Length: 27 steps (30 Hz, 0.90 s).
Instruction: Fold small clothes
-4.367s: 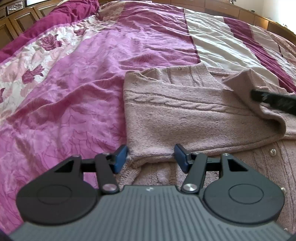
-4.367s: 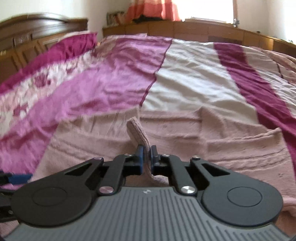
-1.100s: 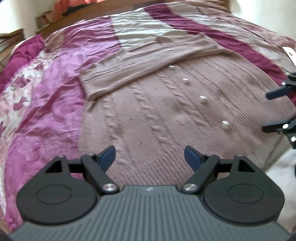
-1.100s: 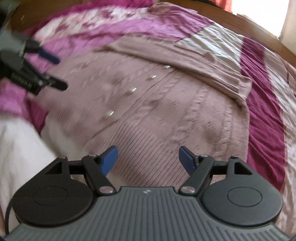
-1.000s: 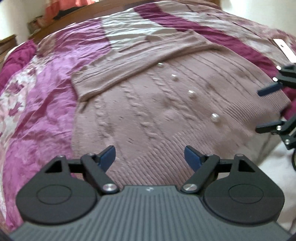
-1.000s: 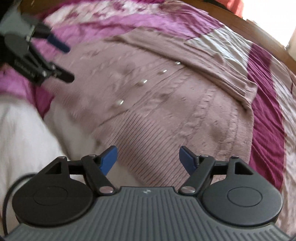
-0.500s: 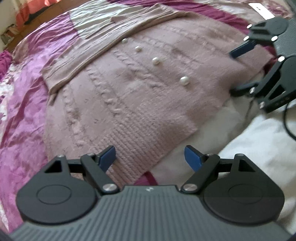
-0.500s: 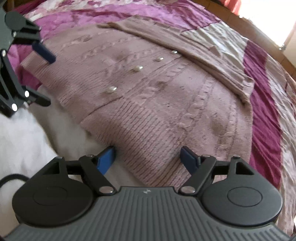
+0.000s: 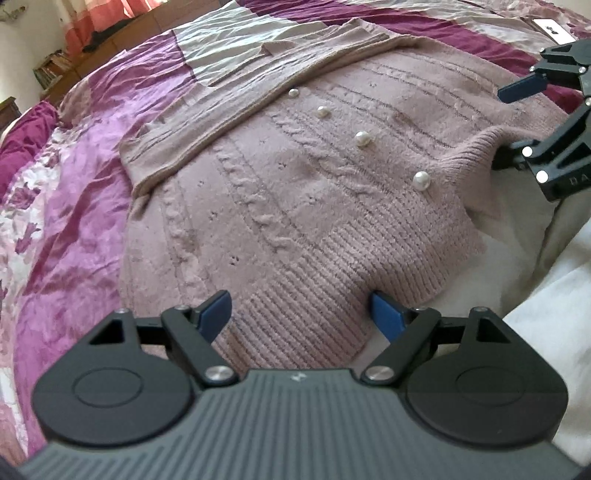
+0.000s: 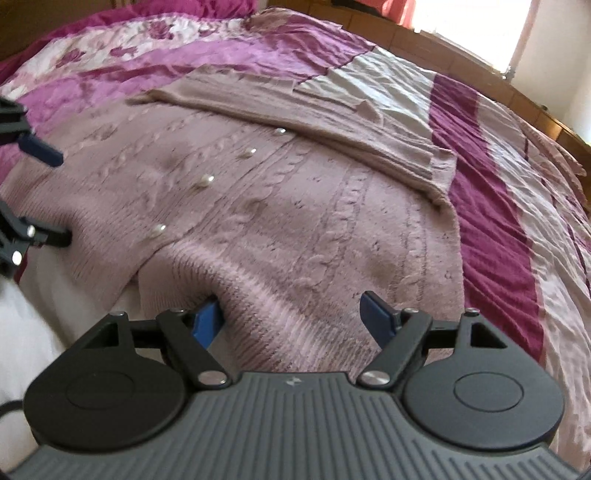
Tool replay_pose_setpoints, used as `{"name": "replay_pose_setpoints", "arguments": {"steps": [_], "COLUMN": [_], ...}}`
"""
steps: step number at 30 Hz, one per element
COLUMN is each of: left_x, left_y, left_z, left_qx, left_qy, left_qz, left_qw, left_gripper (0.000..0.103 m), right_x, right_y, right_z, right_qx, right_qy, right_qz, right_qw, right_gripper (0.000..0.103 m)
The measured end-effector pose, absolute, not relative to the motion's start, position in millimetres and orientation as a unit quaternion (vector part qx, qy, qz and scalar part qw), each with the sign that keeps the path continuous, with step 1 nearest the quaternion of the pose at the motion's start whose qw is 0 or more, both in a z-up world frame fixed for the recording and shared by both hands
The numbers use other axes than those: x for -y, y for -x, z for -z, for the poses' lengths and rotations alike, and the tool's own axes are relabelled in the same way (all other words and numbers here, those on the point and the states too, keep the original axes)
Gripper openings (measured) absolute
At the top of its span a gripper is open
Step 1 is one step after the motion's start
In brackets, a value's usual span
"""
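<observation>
A dusty-pink cable-knit cardigan [image 9: 295, 192] with pearl buttons [image 9: 421, 181] lies flat on the bed, both sleeves folded across its upper part. My left gripper [image 9: 301, 314] is open, its fingers straddling the ribbed hem at the near left corner. My right gripper [image 10: 291, 314] is open at the hem's right part, its left finger [image 10: 207, 317] tucked under a lifted fold of the hem. The cardigan [image 10: 295, 192] fills the right wrist view too. Each gripper shows in the other's view: the right gripper [image 9: 517, 122], the left gripper [image 10: 44, 195].
A magenta, pink and cream patterned bedspread [image 9: 74, 221] covers the bed. White bedding [image 9: 535, 277] lies at the near edge under the hem. A wooden headboard [image 10: 424, 40] runs along the far side. A small white card [image 9: 552, 27] lies far right.
Both grippers have come down and forward to the cardigan's bottom hem, staying open. The hem now bunches up at each gripper.
</observation>
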<state>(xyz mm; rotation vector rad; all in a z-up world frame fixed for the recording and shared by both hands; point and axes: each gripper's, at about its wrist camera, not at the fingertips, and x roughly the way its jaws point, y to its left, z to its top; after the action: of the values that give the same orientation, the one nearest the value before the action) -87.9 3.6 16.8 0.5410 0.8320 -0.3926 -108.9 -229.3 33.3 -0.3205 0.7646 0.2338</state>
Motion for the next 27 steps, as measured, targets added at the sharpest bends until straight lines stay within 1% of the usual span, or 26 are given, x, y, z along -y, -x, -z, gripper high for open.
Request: {"name": "replay_pose_setpoints", "arguments": {"steps": [2, 6, 11, 12, 14, 18, 19, 20, 21, 22, 24, 25, 26, 27], "left_x": [-3, 0, 12, 12, 12, 11, 11, 11, 12, 12, 14, 14, 15, 15], "left_y": [91, 96, 94, 93, 90, 85, 84, 84, 84, 84, 84, 85, 84, 83], "left_z": [-19, -24, -9, -8, -7, -9, -9, -9, -10, -11, -12, -13, -14, -15], "left_qx": [-0.391, -0.387, -0.4, -0.4, -0.397, -0.385, -0.381, -0.38, -0.379, -0.378, -0.376, -0.374, -0.373, -0.374], "left_qy": [-0.252, -0.238, -0.274, -0.275, -0.273, -0.269, -0.269, -0.267, -0.264, -0.262, -0.254, -0.252, -0.248, -0.243], "left_qz": [0.203, 0.25, 0.239, 0.236, 0.228, 0.215, 0.215, 0.22, 0.225, 0.231, 0.244, 0.247, 0.248, 0.248], "left_qw": [0.862, 0.855, 0.841, 0.842, 0.846, 0.856, 0.858, 0.858, 0.858, 0.858, 0.857, 0.858, 0.859, 0.86], "left_gripper": [0.083, 0.083, 0.083, 0.085, 0.085, 0.083, 0.081, 0.074, 0.067, 0.062, 0.04, 0.035, 0.026, 0.02], "right_x": [231, 236, 240, 240, 239, 235, 235, 234, 233, 233, 232, 232, 232, 232], "right_y": [106, 98, 93, 93, 94, 93, 92, 92, 92, 92, 92, 92, 92, 92], "right_z": [-35, -38, -40, -40, -38, -33, -32, -31, -30, -30, -30, -30, -30, -30], "right_qx": [-0.368, -0.369, -0.364, -0.363, -0.364, -0.373, -0.376, -0.378, -0.379, -0.379, -0.379, -0.379, -0.378, -0.378], "right_qy": [0.145, 0.115, 0.084, 0.083, 0.083, 0.084, 0.084, 0.082, 0.081, 0.08, 0.077, 0.076, 0.074, 0.072], "right_qz": [-0.105, -0.094, -0.084, -0.084, -0.089, -0.099, -0.104, -0.109, -0.113, -0.117, -0.124, -0.127, -0.129, -0.131], "right_qw": [0.913, 0.918, 0.924, 0.924, 0.923, 0.919, 0.917, 0.916, 0.915, 0.914, 0.914, 0.914, 0.914, 0.914], "right_gripper": [0.081, 0.081, 0.079, 0.077, 0.074, 0.059, 0.054, 0.051, 0.047, 0.042, 0.036, 0.033, 0.031, 0.028]}}
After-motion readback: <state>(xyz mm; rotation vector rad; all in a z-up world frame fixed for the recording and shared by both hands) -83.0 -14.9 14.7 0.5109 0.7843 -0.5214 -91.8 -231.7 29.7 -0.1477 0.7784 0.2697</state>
